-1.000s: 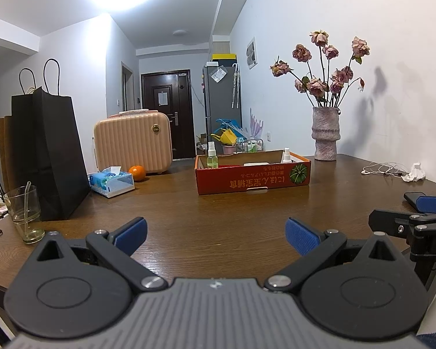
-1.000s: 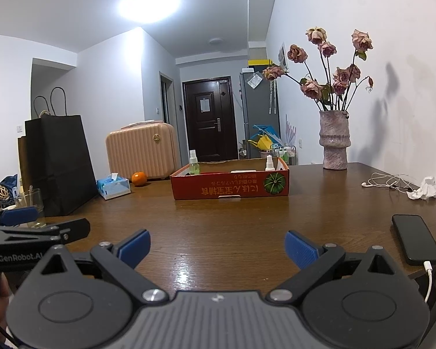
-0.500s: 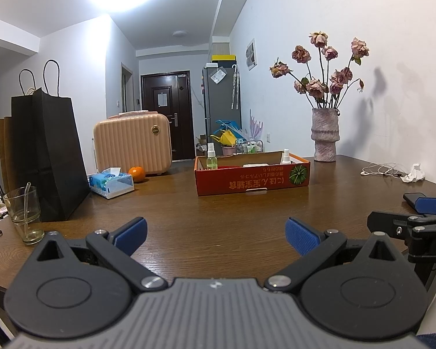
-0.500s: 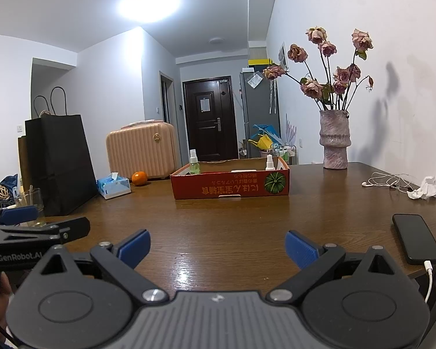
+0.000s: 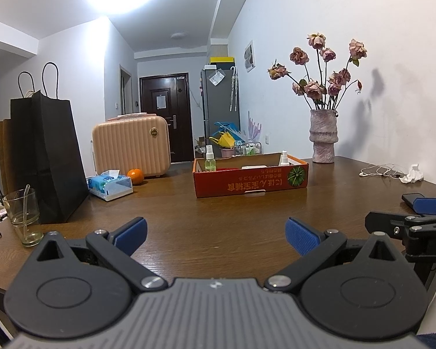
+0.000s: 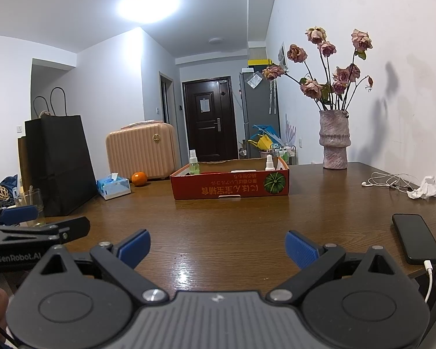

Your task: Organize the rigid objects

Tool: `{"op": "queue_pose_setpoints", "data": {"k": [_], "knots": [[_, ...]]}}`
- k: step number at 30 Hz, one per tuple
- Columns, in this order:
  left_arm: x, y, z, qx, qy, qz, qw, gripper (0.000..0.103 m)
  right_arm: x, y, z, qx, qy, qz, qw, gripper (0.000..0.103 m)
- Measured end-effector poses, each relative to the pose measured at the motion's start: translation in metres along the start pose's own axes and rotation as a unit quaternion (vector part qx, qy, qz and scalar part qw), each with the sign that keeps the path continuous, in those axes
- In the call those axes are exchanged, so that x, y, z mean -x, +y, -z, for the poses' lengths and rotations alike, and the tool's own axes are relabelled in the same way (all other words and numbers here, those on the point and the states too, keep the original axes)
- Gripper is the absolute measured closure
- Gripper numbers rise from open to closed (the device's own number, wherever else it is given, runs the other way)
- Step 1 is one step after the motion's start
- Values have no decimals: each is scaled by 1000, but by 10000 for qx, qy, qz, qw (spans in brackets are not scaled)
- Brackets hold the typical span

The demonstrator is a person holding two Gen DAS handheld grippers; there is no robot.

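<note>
A: Box [image 5: 250,179] of red card sits just above the middle of both frames, on the brown table [image 5: 218,218], long side across the view; 2 spray bottles [image 5: 210,161] stand inside at its ends.

B: And the claws?

A: Left gripper [image 5: 215,231] and right gripper [image 6: 217,245] hover low at the bottom of the frames, each with fingers spread wide, holding nothing. The box lies straight ahead of both, well apart.

B: Which is nearer?

A: Hard to call; I'd judge about even. Loose things lie outward: an orange [image 5: 135,176] and tissue pack [image 5: 110,184] left of the box, a phone [image 6: 416,238] at lower right, nearest the right gripper.
</note>
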State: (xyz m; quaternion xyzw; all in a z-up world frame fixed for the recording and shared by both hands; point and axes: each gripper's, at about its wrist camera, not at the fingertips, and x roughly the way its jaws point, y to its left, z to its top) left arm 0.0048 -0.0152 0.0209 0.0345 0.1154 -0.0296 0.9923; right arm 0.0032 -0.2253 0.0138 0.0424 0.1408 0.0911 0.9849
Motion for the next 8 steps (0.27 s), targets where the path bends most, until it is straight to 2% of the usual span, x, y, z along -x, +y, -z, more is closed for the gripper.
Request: {"op": "queue_pose_setpoints", "data": {"k": [8], "knots": [[1, 0, 0, 10, -13, -14, 10000, 0, 0, 0, 1, -11, -3, 4, 10000, 4]]}}
